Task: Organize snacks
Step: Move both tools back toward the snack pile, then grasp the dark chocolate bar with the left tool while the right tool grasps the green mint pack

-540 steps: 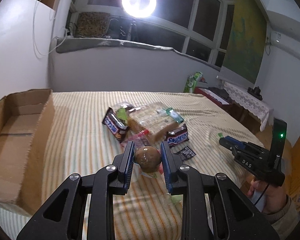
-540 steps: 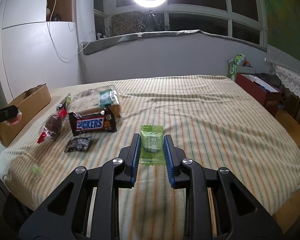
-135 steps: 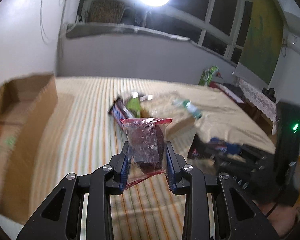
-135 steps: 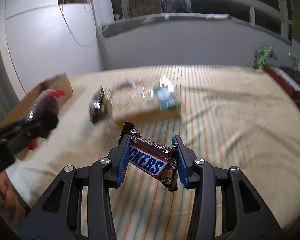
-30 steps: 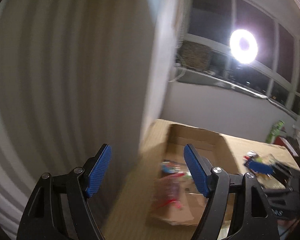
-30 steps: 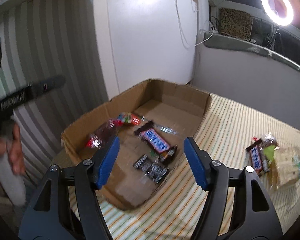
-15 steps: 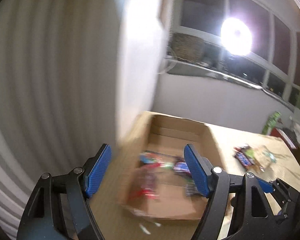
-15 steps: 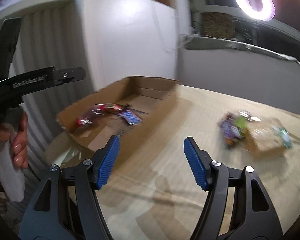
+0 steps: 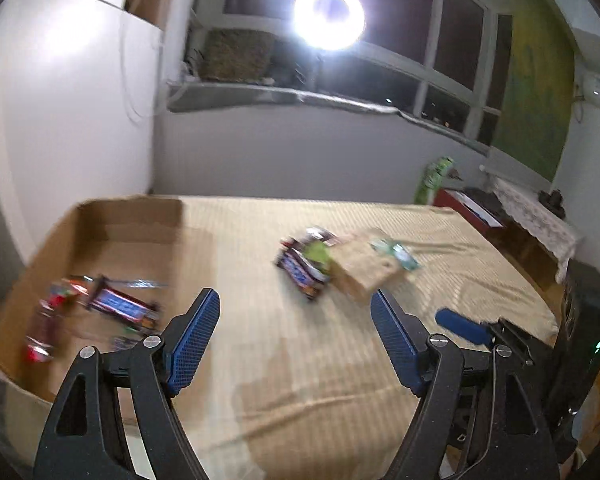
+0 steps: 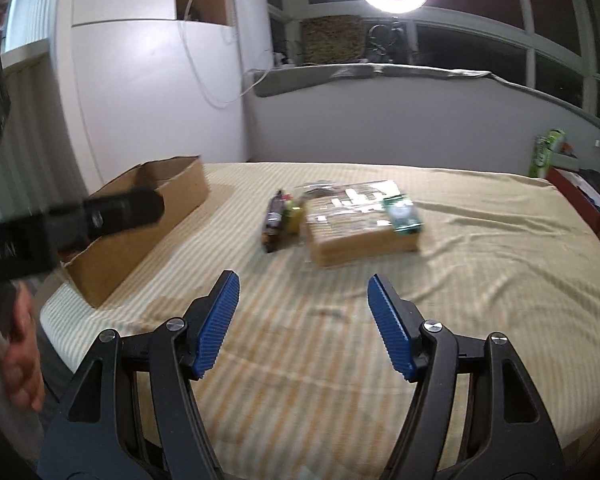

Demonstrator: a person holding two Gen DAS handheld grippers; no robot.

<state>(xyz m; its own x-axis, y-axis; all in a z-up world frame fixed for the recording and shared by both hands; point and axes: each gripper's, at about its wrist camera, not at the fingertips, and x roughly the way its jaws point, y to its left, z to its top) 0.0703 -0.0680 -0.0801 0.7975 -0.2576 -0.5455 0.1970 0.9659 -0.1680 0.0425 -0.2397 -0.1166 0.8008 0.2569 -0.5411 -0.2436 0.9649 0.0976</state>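
The cardboard box (image 9: 140, 220) stands on the left of the striped bed; a Snickers bar (image 9: 120, 308) and a red-wrapped snack (image 9: 44, 332) lie blurred inside it. At mid-bed sit another Snickers bar (image 9: 300, 274), a green packet (image 9: 318, 252) and a wrapped bread pack (image 9: 364, 272). My left gripper (image 9: 293, 294) hovers over the bed just right of the box, jaws opening, nothing between them. My right gripper (image 10: 303, 276) is open and empty, pointing at the bread pack (image 10: 360, 220) and dark bar (image 10: 274, 220). The box (image 10: 140, 236) lies to its left.
The left gripper's black body (image 10: 100, 216) and a person's hand (image 10: 20, 360) fill the right wrist view's left edge. A ring light (image 9: 328, 14) glares above the window ledge. A red box (image 9: 468, 206) and a green carton (image 9: 434, 180) stand beyond the bed's right side.
Both grippers have swung right, away from over the box, and now face the snack pile at mid-bed. Their jaws stay wide apart and empty.
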